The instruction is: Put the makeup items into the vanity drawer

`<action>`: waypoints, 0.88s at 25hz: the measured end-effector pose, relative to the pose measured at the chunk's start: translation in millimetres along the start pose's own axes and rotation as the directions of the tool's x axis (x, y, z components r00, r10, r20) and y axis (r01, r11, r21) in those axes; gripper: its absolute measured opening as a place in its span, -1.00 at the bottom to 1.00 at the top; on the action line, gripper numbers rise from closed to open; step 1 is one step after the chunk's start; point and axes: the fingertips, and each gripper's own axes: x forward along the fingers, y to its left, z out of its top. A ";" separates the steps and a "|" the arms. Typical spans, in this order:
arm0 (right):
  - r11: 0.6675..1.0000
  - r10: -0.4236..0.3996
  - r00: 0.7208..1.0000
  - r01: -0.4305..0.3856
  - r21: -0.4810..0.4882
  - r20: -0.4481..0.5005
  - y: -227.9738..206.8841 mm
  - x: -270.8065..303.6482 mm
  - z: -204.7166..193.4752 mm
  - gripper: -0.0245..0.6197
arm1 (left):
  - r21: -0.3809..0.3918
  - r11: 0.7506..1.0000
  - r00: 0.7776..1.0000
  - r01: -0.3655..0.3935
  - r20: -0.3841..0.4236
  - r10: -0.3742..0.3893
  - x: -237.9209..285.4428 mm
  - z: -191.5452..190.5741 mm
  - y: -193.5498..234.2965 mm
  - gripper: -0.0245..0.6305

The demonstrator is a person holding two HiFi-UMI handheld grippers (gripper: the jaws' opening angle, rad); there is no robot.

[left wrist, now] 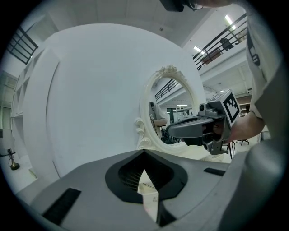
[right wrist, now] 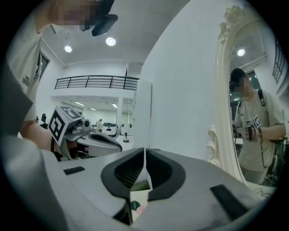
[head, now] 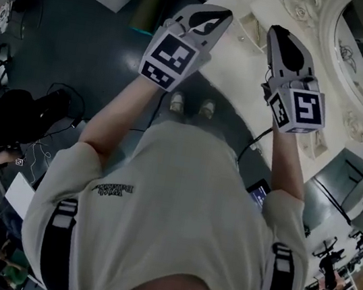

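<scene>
In the head view both grippers are raised side by side in front of the person, over the edge of the white vanity point(head: 258, 6). My left gripper point(head: 224, 14) point(left wrist: 144, 153) is shut, tips touching, and holds nothing. My right gripper point(head: 276, 31) point(right wrist: 145, 151) is also shut, with only a thin slit between its tips and nothing gripped. Through its lower gap I glimpse a white piece with teal and pink marks point(right wrist: 135, 205); I cannot tell what it is. Two small items point(head: 243, 39) lie on the vanity top, too small to name. No drawer is in view.
An oval mirror in an ornate white frame point(head: 356, 80) point(left wrist: 174, 106) point(right wrist: 226, 113) stands on the vanity against a white wall point(left wrist: 90, 99). Below is dark floor with cables point(head: 59, 98) and the person's shoes point(head: 191, 105). Each gripper shows in the other's view point(left wrist: 198, 128) point(right wrist: 95, 140).
</scene>
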 end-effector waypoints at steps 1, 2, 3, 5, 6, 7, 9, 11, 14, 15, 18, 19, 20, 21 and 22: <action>1.000 0.006 1.000 -0.006 0.008 0.011 5.4 -5.3 4.7 -0.87 | 0.003 1.000 1.000 -0.002 0.013 0.002 -7.0 5.4 -2.0 -0.88; 1.000 0.009 1.000 -0.010 0.017 0.022 10.8 -10.9 9.1 -0.87 | 0.007 1.000 1.000 -0.003 0.025 0.003 -13.8 10.2 -4.5 -0.88; 1.000 0.012 0.999 -0.013 0.024 0.033 16.0 -16.7 13.4 -0.87 | 0.012 1.000 0.999 -0.003 0.034 0.002 -20.6 14.6 -7.4 -0.88; 0.999 0.018 0.998 -0.019 0.032 0.052 26.8 -27.7 21.9 -0.91 | 0.024 1.000 0.999 -0.001 0.053 0.000 -34.8 23.7 -13.1 -0.88; 0.999 0.024 0.998 -0.026 0.037 0.060 32.3 -32.2 25.4 -0.91 | 0.031 1.000 0.998 -0.001 0.062 -0.001 -41.9 27.9 -15.5 -0.88; 0.998 0.031 0.997 -0.034 0.044 0.067 37.4 -36.3 28.2 -0.91 | 0.038 0.999 0.998 -0.002 0.068 -0.001 -48.6 31.2 -17.9 -0.88; 0.997 0.041 0.996 -0.046 0.067 0.083 45.2 -43.9 31.5 -0.91 | 0.049 0.999 0.997 -0.002 0.077 -0.002 -60.4 36.5 -23.4 -0.88; 0.995 0.045 0.994 -0.053 0.089 0.098 49.8 -51.3 33.3 -0.91 | 0.047 0.999 0.995 0.001 0.098 -0.005 -70.8 42.3 -30.0 -0.88; 0.992 0.048 0.993 -0.059 0.107 0.109 55.9 -60.7 33.7 -0.91 | 0.049 0.999 0.994 -0.012 0.113 0.007 -83.2 45.4 -38.2 -0.88; 0.993 0.050 0.993 -0.061 0.105 0.107 59.0 -62.8 32.6 -0.91 | 0.050 0.999 0.994 -0.020 0.108 0.014 -86.7 44.4 -40.1 -0.88; 0.995 0.056 0.994 -0.063 0.079 0.091 70.2 -67.1 27.1 -0.92 | 0.033 0.999 0.993 -0.032 0.112 0.028 -93.0 37.5 -42.9 -0.88; 0.995 0.059 0.994 -0.066 0.073 0.087 73.9 -68.4 25.5 -0.92 | 0.025 0.999 0.993 -0.034 0.113 0.031 -93.9 33.9 -43.2 -0.88; 0.995 0.064 0.994 -0.070 0.070 0.085 77.1 -69.5 24.6 -0.92 | 0.018 0.999 0.993 -0.038 0.110 0.036 -94.7 30.3 -42.9 -0.88; 0.995 0.067 0.994 -0.073 0.069 0.086 79.7 -70.2 24.6 -0.92 | 0.011 0.999 0.994 -0.044 0.105 0.042 -95.4 27.5 -42.1 -0.88; 0.995 0.070 0.994 -0.076 0.069 0.089 81.5 -70.7 25.2 -0.92 | 0.005 0.999 0.993 -0.051 0.103 0.050 -96.3 25.5 -40.9 -0.88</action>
